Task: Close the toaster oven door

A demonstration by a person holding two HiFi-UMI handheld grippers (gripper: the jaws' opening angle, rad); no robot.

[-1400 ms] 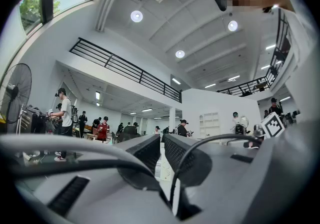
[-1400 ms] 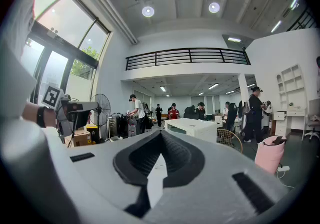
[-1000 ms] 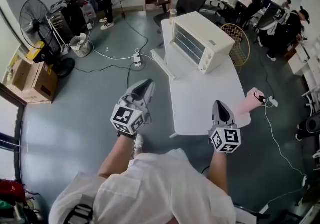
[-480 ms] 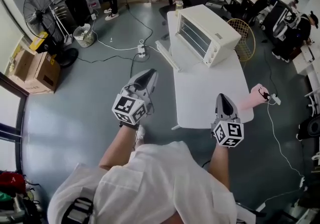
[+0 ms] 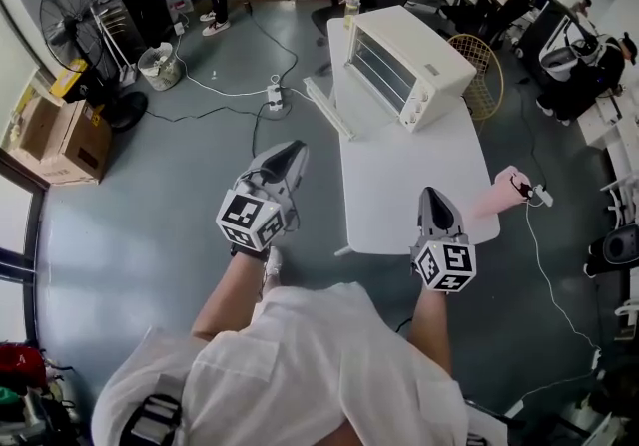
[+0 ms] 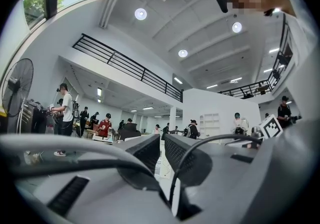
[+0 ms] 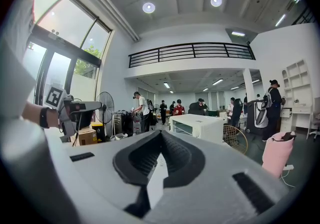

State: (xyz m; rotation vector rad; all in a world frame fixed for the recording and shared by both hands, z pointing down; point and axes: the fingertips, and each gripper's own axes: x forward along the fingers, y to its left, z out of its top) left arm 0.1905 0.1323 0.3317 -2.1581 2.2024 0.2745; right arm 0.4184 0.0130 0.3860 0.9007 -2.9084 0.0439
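A cream toaster oven (image 5: pixel 411 63) stands at the far end of a white table (image 5: pixel 414 175). Its glass door (image 5: pixel 328 108) hangs open, flat out over the table's left edge. In the right gripper view the toaster oven (image 7: pixel 199 126) is small and far ahead. My left gripper (image 5: pixel 296 151) hovers over the floor left of the table, jaws nearly together with nothing between them. At the table's near edge my right gripper (image 5: pixel 435 199) is shut and empty, pointing toward the oven. Both are well short of the door.
A pink object (image 5: pixel 501 192) sits off the table's right corner. Behind the oven is a wicker chair (image 5: pixel 481 85). On the left floor are a standing fan (image 5: pixel 75 27), cardboard boxes (image 5: pixel 58 140), a power strip (image 5: pixel 272 93) and cables. People work at the back.
The head view has shifted a little, so the table and oven sit slightly higher. Both grippers hold about the same pose. The oven door stays open.
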